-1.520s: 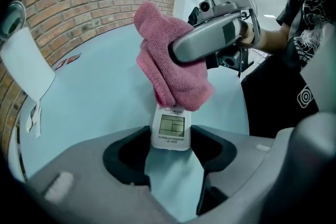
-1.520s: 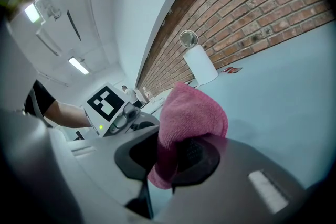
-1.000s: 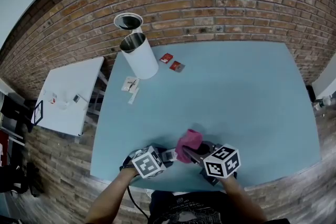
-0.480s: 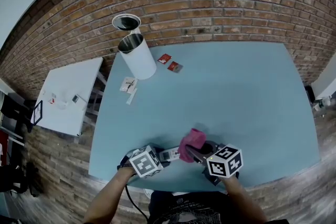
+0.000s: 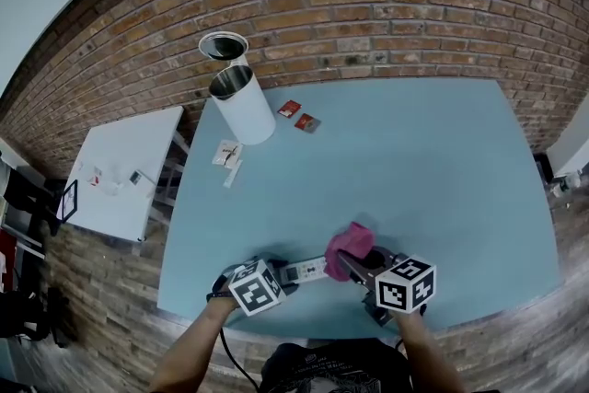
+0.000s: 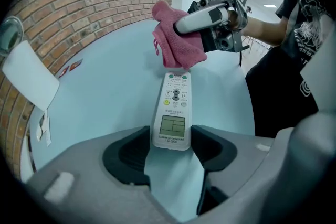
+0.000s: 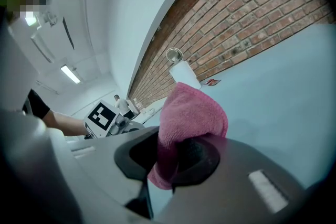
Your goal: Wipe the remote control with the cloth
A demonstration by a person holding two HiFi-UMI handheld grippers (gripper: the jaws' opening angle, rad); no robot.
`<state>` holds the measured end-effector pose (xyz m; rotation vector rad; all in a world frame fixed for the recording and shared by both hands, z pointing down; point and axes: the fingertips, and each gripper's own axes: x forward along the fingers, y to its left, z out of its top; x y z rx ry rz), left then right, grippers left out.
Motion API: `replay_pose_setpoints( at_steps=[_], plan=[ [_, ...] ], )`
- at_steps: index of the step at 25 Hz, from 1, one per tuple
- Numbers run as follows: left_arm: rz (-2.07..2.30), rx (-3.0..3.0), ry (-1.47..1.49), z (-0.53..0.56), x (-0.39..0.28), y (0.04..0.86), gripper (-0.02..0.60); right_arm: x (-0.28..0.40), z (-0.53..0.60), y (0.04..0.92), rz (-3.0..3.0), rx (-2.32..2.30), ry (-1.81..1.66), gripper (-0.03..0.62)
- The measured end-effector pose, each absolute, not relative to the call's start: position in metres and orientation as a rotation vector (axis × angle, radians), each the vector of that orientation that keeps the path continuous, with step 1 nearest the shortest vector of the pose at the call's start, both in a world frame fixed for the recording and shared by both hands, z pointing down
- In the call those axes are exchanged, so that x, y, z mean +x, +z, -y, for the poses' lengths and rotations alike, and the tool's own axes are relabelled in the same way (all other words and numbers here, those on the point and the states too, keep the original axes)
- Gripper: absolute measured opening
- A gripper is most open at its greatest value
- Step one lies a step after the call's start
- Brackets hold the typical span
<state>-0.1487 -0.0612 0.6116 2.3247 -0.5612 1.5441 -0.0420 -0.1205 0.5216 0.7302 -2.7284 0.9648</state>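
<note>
Two hand-held tools meet low in the middle of the head view, close to the near edge of the pale blue tabletop. Toward the upper left of that view stand a white cylindrical canister, some paper slips and two small red packets. All are well apart from the work and play no part in it.

Lower down, the left tool points steeply downward and pinches the near end of a white, rectangular plastic remote control. Its dark pads press on both long sides beside the small display. The remote control lies flat on the tabletop, buttons up, and runs away from this tool toward the right of the head view. The grip looks meant to pin it so that rubbing cannot slide it along.

At its far end, by the green buttons, hangs a bunched pink terry cloth. I cannot tell whether the cloth touches the plastic. Rightmost, the right tool lies nearly level and is clamped on a fold of the cloth. A rounded wad sticks out past its tips, probably so that soft fabric rather than hard tips meets the buttons.

The wiping seems to be at the far end. The display end, held between the left tool's pads, would need a fresh grip before the cloth could reach it.
</note>
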Motion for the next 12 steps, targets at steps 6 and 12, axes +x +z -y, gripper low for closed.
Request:
replay_pose_setpoints(
  at_steps=[6,12],
  plan=[
    [0.714,2.361,1.427,0.065,-0.157,0.599,0.252,-0.047,0.11,0.512,2.737,0.744,0.906,0.063],
    [0.914,2.377,1.269,0.054,-0.168,0.581,0.245,-0.051,0.089,0.503,2.723,0.774,0.861,0.063]
  ],
)
